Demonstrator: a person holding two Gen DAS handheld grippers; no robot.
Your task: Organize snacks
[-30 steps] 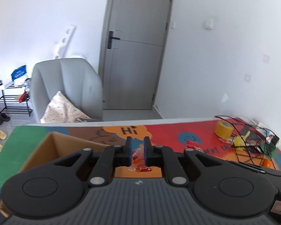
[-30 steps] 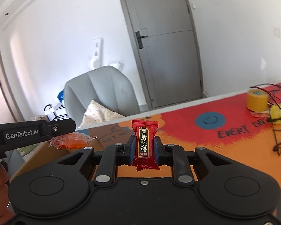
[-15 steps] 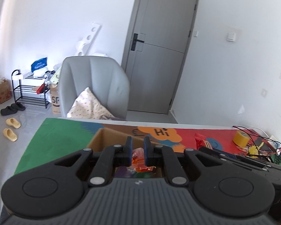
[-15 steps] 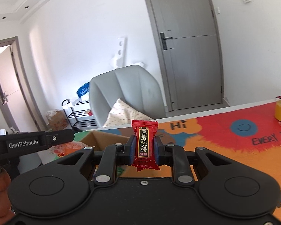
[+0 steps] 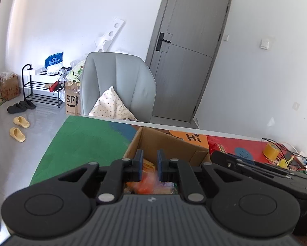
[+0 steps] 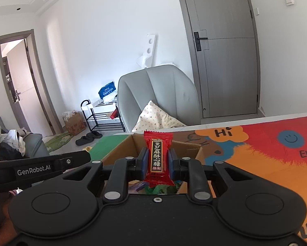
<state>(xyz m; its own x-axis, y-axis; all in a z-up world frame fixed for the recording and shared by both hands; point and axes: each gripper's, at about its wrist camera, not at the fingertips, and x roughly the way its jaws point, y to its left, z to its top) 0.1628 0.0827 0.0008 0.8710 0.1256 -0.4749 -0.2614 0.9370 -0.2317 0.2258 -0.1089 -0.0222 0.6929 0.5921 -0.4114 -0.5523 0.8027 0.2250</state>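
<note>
An open cardboard box [image 5: 163, 141] stands on the colourful table mat and holds several snack packets [image 5: 147, 167]. My left gripper [image 5: 150, 165] hovers over the box with its jaws apart; a blurred orange packet [image 5: 148, 182] shows below the gap, among the box's contents. My right gripper [image 6: 158, 162] is shut on a red candy packet with black and gold lettering [image 6: 158, 157], held upright over the same box [image 6: 120, 149]. The left gripper's arm [image 6: 38, 167] shows at the left of the right wrist view.
A yellow tape roll [image 5: 270, 148] and a black wire rack with small items [image 5: 290, 160] stand at the table's far right. A grey armchair with a cushion [image 5: 116, 88] stands behind the table, a shoe rack [image 5: 40, 86] to its left.
Both grippers have swung left to above the box. The left gripper's jaws have opened and the orange packet it held has dropped out. The right gripper still holds the red candy.
</note>
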